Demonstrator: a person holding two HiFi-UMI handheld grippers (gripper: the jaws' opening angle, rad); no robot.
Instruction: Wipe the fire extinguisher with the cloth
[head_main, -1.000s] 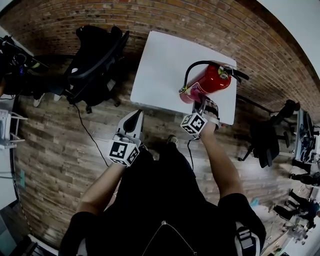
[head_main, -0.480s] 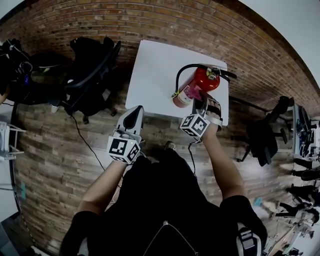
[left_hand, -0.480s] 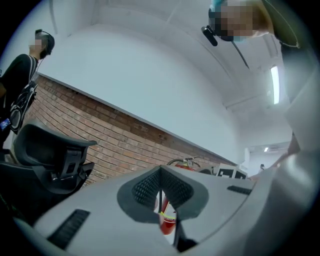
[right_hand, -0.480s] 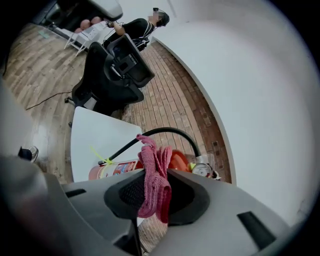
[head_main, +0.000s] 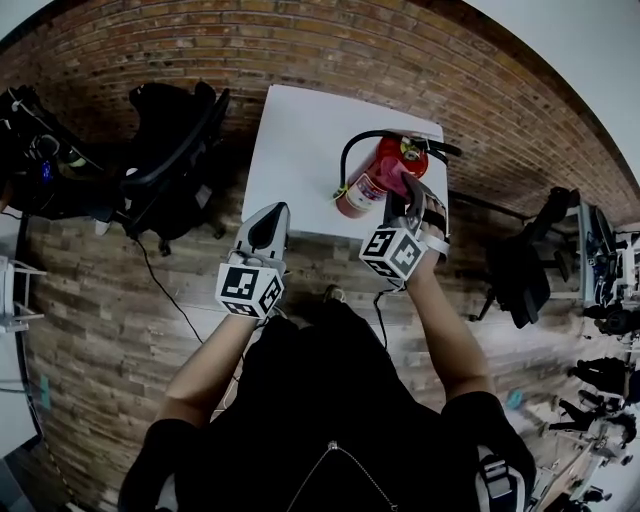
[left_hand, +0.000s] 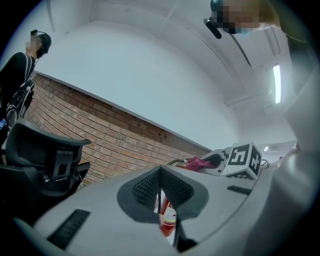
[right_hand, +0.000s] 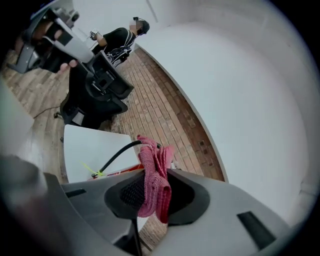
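Observation:
A red fire extinguisher (head_main: 372, 172) with a black hose (head_main: 352, 145) lies on its side on the white table (head_main: 300, 140). My right gripper (head_main: 412, 190) reaches over the table's near edge and is shut on a pink cloth (right_hand: 152, 185), right beside the extinguisher's valve end. In the right gripper view the hose (right_hand: 117, 155) and a sliver of the red body show just below the cloth. My left gripper (head_main: 272, 215) is shut with nothing in it, at the table's near edge, left of the extinguisher. Through its jaws I see the extinguisher (left_hand: 167, 220) and the right gripper's cloth (left_hand: 197, 161).
A black office chair (head_main: 170, 160) stands left of the table, and another dark chair (head_main: 525, 275) is to the right. A brick wall (head_main: 330, 45) runs behind the table. The floor is wood plank. Dark equipment (head_main: 40, 150) sits at the far left.
My right gripper with the cloth has moved up alongside the extinguisher, closer to its valve end. The left gripper has edged toward the table's near edge.

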